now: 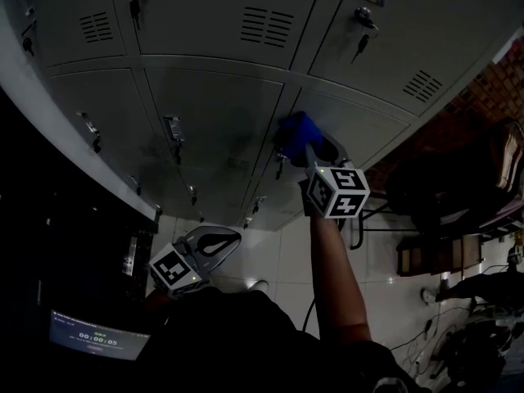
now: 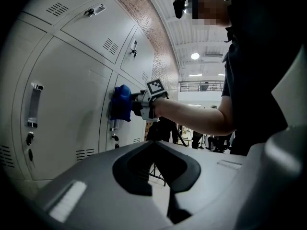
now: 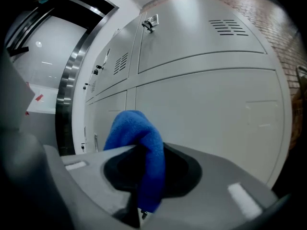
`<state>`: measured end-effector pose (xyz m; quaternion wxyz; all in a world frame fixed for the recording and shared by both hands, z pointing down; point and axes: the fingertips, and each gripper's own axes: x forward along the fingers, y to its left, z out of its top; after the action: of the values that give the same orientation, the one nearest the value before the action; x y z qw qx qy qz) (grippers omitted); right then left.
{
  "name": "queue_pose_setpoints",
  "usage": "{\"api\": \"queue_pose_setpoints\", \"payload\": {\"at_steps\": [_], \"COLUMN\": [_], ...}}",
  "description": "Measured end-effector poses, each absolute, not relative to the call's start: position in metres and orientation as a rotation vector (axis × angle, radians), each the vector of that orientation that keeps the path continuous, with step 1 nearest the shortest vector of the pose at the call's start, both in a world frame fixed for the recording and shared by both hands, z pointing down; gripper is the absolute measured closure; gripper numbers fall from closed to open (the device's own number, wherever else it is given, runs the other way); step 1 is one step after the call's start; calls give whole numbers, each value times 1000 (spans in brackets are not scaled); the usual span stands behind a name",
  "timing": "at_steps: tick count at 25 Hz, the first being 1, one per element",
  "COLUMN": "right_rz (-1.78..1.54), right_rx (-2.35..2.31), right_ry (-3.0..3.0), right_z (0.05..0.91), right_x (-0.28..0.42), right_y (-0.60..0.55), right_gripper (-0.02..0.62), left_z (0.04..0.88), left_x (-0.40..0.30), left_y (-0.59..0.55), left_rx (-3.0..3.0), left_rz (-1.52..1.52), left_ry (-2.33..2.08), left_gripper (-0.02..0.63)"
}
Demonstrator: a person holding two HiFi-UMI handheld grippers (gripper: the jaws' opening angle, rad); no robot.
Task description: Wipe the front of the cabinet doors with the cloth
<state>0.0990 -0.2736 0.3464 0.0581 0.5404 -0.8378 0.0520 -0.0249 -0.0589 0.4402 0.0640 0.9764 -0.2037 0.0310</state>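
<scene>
A: Obs. — where is the cloth (image 3: 136,133)?

B: Pinched in the right gripper (image 3: 144,176). Its jaws are drawn narrow on a fold, with the loose bulge pushed out ahead. In the head view the cloth looks pressed against the cabinet doors (image 1: 213,113), at the upright seam between two of them.

A: Left gripper (image 1: 217,242)?

B: Held low, well apart from the doors, jaws together with nothing between them.

A: Handling notes?

B: Blue terry by the look of it, soft and light — likely to bunch rather than lie flat. Judgement: the hold near its middle suits the job, since it leaves a padded wad forward of the jaws. On the painted metal it should drag slightly. Risk: snagging on the keys (image 1: 363,35) and handles (image 1: 173,128) that stick out from the doors.
</scene>
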Motion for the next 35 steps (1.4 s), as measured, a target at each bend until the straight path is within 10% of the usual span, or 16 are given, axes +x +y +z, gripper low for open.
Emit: {"api": "queue_pose_setpoints", "payload": {"at_steps": [35], "right_rz": [183], "right_rx": [2153], "right_ry": [-2142], "right_z": [362], "right_x": [330], "right_y": [-238], "right_gripper": [526], "left_z": [441], "left_x": [6], "left_y": [-57], "left_rx": [2970], "left_rz": [114], "left_ry": [-530], "left_gripper": [606]}}
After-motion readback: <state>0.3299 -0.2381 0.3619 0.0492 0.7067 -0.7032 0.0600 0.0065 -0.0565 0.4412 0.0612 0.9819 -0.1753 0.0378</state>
